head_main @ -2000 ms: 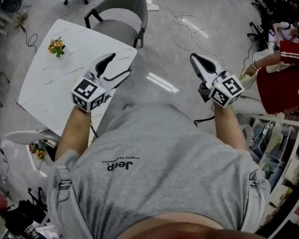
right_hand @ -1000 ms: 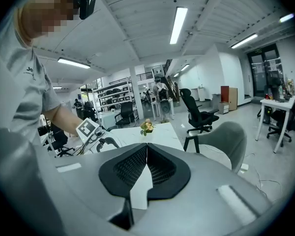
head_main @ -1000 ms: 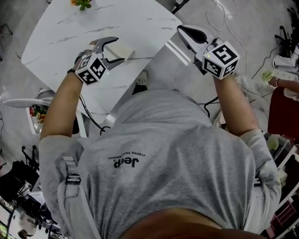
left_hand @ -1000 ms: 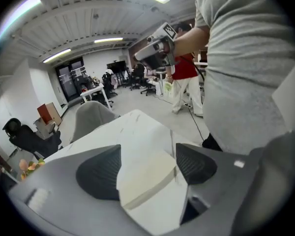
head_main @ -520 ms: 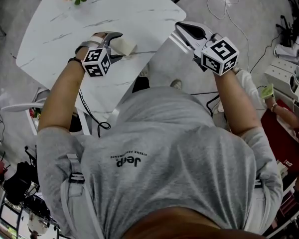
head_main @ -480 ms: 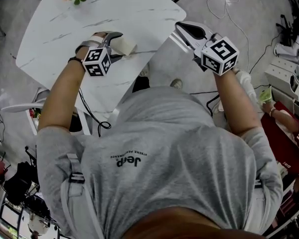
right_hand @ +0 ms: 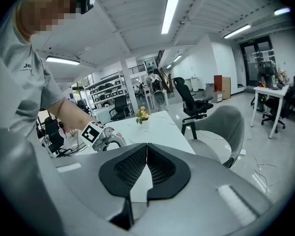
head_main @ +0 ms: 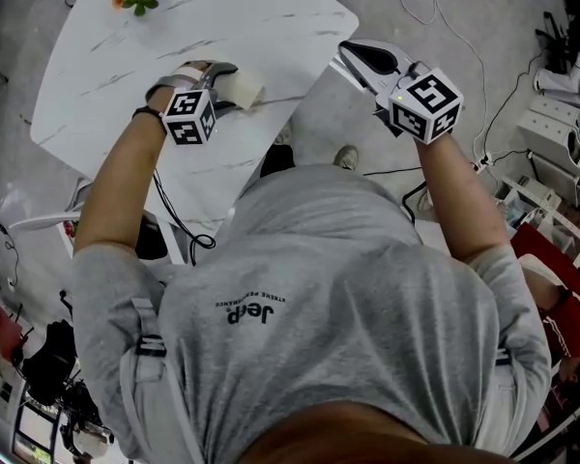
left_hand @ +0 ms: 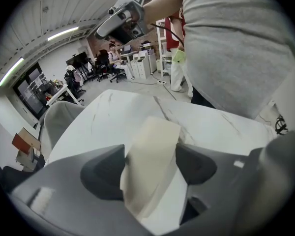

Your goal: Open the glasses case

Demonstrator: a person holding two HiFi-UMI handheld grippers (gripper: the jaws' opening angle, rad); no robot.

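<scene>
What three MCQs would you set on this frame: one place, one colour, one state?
1. Where does the glasses case lie? A on the floor; B on the white table; C on a chair.
2. What colour is the case? A cream; B red; C black.
3. How are the jaws of the right gripper set? A wide apart; B clamped on the case; C together, nothing between.
Key: B, head view shows it on the marble top; A, it looks pale cream; C, the pads meet in the right gripper view.
</scene>
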